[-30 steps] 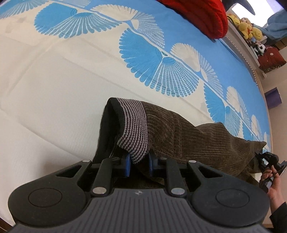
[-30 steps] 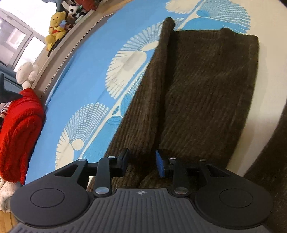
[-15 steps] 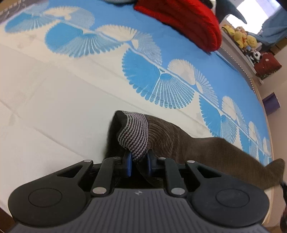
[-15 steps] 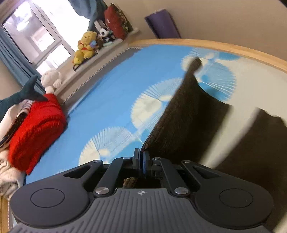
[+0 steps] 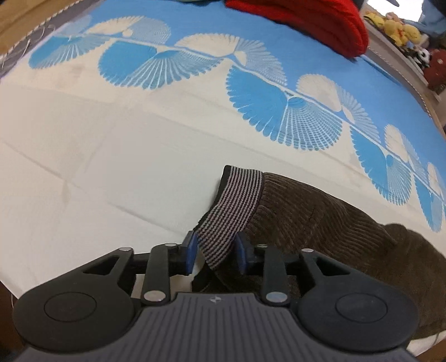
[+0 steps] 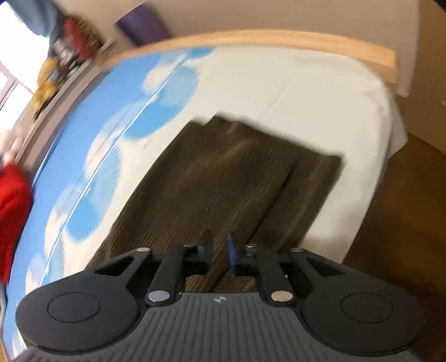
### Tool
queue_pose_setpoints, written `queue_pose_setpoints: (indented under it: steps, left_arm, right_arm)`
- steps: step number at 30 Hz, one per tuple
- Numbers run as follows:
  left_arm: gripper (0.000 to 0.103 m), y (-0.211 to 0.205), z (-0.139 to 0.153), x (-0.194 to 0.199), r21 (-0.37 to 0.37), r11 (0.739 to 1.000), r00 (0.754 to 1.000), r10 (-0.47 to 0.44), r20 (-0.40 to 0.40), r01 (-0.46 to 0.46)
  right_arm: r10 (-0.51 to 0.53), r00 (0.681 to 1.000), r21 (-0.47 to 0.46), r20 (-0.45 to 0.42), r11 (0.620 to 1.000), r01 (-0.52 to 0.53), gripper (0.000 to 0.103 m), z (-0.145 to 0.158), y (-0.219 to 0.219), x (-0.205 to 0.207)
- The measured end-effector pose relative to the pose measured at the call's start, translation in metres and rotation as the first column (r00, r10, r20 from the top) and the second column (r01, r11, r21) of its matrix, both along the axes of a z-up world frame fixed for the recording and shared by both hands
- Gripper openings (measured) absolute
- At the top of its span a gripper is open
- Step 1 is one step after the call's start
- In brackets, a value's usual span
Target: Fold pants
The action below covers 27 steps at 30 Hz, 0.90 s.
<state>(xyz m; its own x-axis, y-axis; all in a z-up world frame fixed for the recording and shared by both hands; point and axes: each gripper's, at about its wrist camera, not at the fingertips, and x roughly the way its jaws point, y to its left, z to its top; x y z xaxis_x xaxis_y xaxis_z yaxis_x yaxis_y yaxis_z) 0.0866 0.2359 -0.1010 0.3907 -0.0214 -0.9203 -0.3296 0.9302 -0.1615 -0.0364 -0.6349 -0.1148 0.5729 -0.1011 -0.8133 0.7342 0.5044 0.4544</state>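
**Brown corduroy pants laid on the patterned bed, both grippers over the cloth**

The left wrist view is sharp. Its left gripper (image 5: 216,252) has its blue-padded fingers (image 5: 191,252) parted, with the striped waistband (image 5: 232,206) of the pants (image 5: 320,220) lying loosely between them; the pads stand clear of the band on either side, so nothing is clamped. Only this view shows that waistband: a ribbed knit in fine grey and dark stripes, curling up at its edge, joined to thick brown corduroy with broad wales. The pants lie on the cream part of the bedspread (image 5: 111,144), which shows faint fold creases, and run off to the right. Beyond them, blue fan-shaped motifs cross the spread, and a red knitted blanket (image 5: 315,22) and yellow plush toys (image 5: 395,26) sit at the far edge.

The right wrist view is smeared by motion. It alone shows the trouser legs (image 6: 223,178) as a flat, doubled rectangle with a lengthwise seam, lying near the bed's corner, half over the blue pattern and half over the cream. The right gripper (image 6: 218,252) hangs above this cloth with a narrow gap between its fingers and no fabric pinched in it. A pale wooden bed frame (image 6: 278,37) curves behind, and a dark wood floor (image 6: 412,195) shows at right.
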Motion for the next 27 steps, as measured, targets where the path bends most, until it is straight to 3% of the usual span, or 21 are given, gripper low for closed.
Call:
queue_pose_setpoints:
  steps: [4, 6, 10, 14, 15, 17, 19, 21, 22, 23, 27]
  left_arm:
    - [0.056, -0.002, -0.007, 0.006, -0.037, 0.999, 1.000, 0.009, -0.003, -0.009]
    - [0.059, -0.002, -0.011, 0.010, -0.045, 0.999, 1.000, 0.012, -0.013, -0.012]
    - [0.065, 0.001, -0.021, 0.016, -0.038, 0.999, 0.999, 0.024, -0.035, -0.026]
    - [0.065, 0.006, -0.029, 0.023, -0.062, 0.998, 0.998, 0.027, -0.055, -0.030]
    - [0.065, 0.005, -0.030, 0.024, -0.054, 0.998, 0.998, 0.026, -0.062, -0.030]
    - [0.065, 0.002, -0.033, 0.027, -0.031, 0.999, 0.997, 0.020, -0.073, -0.022]
    - [0.060, -0.003, -0.034, 0.029, -0.010, 1.000, 0.998, 0.001, -0.071, -0.001]
    - [0.044, -0.009, -0.033, 0.030, 0.026, 0.999, 0.997, -0.027, -0.067, 0.028]
    - [0.031, -0.011, -0.031, 0.029, 0.046, 0.998, 0.997, -0.043, -0.059, 0.046]
    - [0.027, -0.012, -0.027, 0.028, 0.051, 0.997, 0.998, -0.053, -0.042, 0.055]
    - [0.020, -0.012, 0.005, 0.012, 0.041, 0.999, 0.995, -0.035, 0.094, 0.032]
  right_arm:
    - [-0.113, 0.994, 0.124, 0.001, 0.986, 0.112, 0.030, -0.035, -0.037, 0.012]
    - [-0.142, 0.990, 0.157, -0.004, 0.977, 0.141, 0.032, -0.050, -0.050, 0.021]
    - [-0.203, 0.978, 0.130, -0.047, 0.970, 0.208, 0.035, -0.068, -0.054, 0.032]
    - [-0.198, 0.979, 0.072, -0.055, 0.977, 0.201, 0.034, -0.067, -0.058, 0.041]
    - [-0.189, 0.980, 0.047, -0.060, 0.980, 0.191, 0.031, -0.067, -0.057, 0.044]
    - [-0.183, 0.980, 0.012, -0.079, 0.983, 0.184, 0.016, -0.068, -0.056, 0.050]
    - [-0.178, 0.982, -0.007, -0.066, 0.984, 0.178, 0.012, -0.062, -0.058, 0.055]
    - [-0.163, 0.987, -0.038, 0.004, 0.986, 0.163, 0.012, -0.042, -0.054, 0.057]
    - [-0.145, 0.987, -0.055, 0.070, 0.987, 0.149, 0.011, -0.025, -0.051, 0.055]
    - [-0.126, 0.980, -0.069, 0.155, 0.988, 0.138, 0.011, -0.007, -0.047, 0.052]
    - [-0.050, 0.878, -0.203, 0.476, 0.965, 0.165, 0.010, 0.064, -0.026, 0.024]
